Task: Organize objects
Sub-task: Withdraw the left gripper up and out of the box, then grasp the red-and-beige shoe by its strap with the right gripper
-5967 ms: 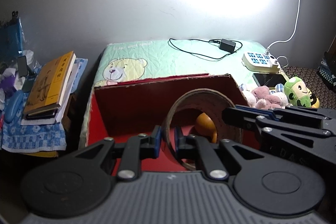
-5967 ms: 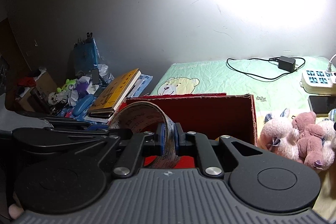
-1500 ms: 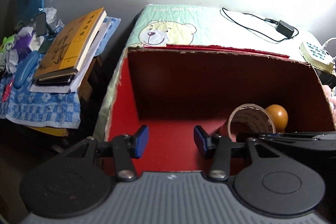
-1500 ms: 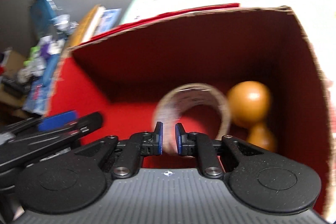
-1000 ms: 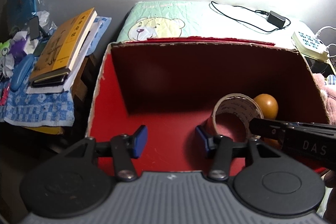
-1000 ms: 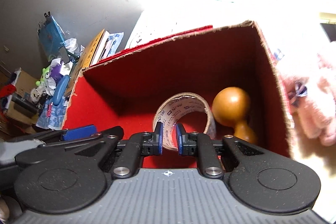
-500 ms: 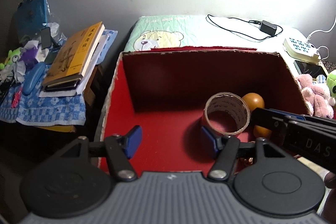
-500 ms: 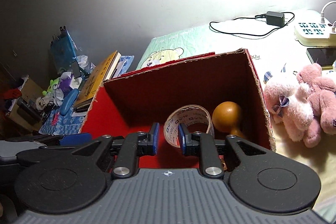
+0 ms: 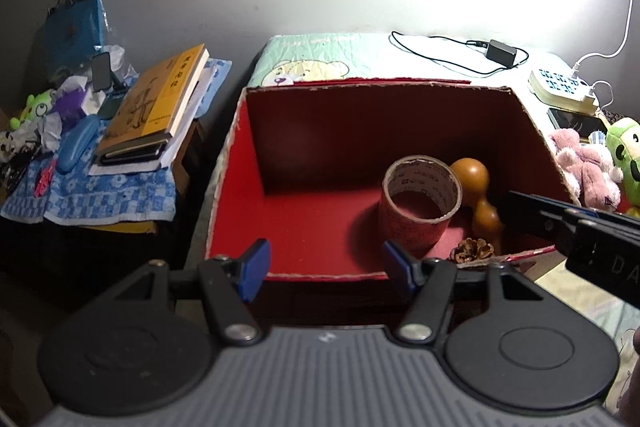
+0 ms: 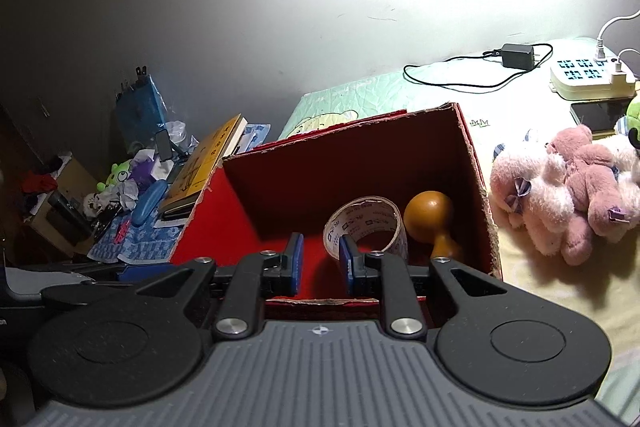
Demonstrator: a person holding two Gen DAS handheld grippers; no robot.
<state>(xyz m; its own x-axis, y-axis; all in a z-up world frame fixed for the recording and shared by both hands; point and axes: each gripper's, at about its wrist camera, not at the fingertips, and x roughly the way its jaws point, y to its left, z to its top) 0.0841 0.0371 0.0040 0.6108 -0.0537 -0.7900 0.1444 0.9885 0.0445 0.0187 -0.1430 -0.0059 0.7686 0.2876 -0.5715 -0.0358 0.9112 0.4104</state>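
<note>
While both tongs hang over the near rim of the red box (image 9: 240,147), neither grips anything: left tongs (image 9: 326,265) spread wide, right tongs (image 10: 320,263) parted a little. Tape roll (image 9: 420,205) sits on the box floor, right half, touching the wooden gourd (image 9: 474,189); pine cone (image 9: 472,249) just in front of it. Roll has small printing, unreadable. "DA" shows on the right tool's body in the left view. Yellow book (image 9: 154,99) left of the bed, cover characters illegible. Pink plush toys (image 10: 568,195) right of the box
</note>
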